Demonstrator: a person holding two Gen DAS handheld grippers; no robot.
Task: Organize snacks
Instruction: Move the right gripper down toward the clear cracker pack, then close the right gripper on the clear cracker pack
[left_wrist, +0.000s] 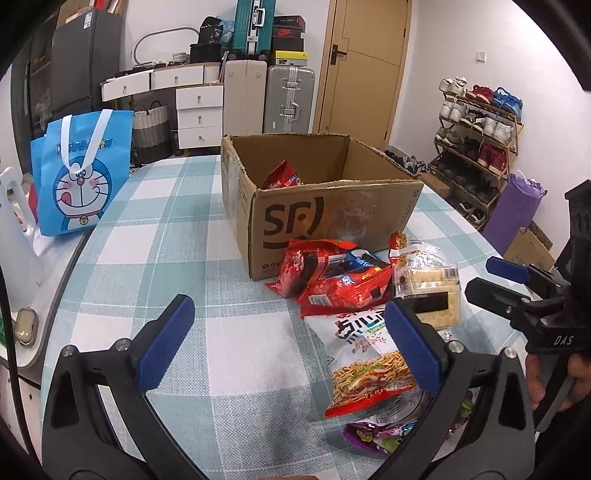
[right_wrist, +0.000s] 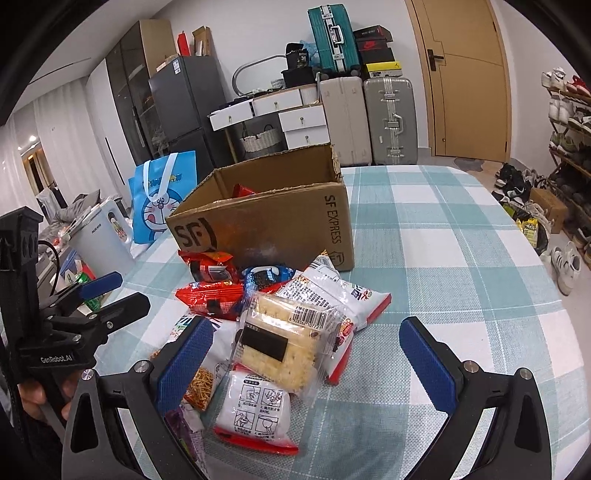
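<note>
An open cardboard SF box (left_wrist: 325, 206) stands on the checked tablecloth with one red snack bag (left_wrist: 282, 175) inside; the box also shows in the right wrist view (right_wrist: 280, 218). A pile of snack packets lies in front of it: red bags (left_wrist: 332, 273), a clear cracker pack (right_wrist: 280, 343), a noodle-snack bag (left_wrist: 365, 365), a white packet (right_wrist: 255, 410). My left gripper (left_wrist: 291, 343) is open and empty, just left of the pile. My right gripper (right_wrist: 306, 354) is open, its fingers either side of the cracker pack, above it.
A blue Doraemon bag (left_wrist: 79, 173) stands at the table's left edge beside a white appliance (right_wrist: 99, 236). Suitcases (left_wrist: 290, 99), white drawers and a shoe rack (left_wrist: 476, 136) stand beyond the table. Bare tablecloth (right_wrist: 461, 236) lies right of the box.
</note>
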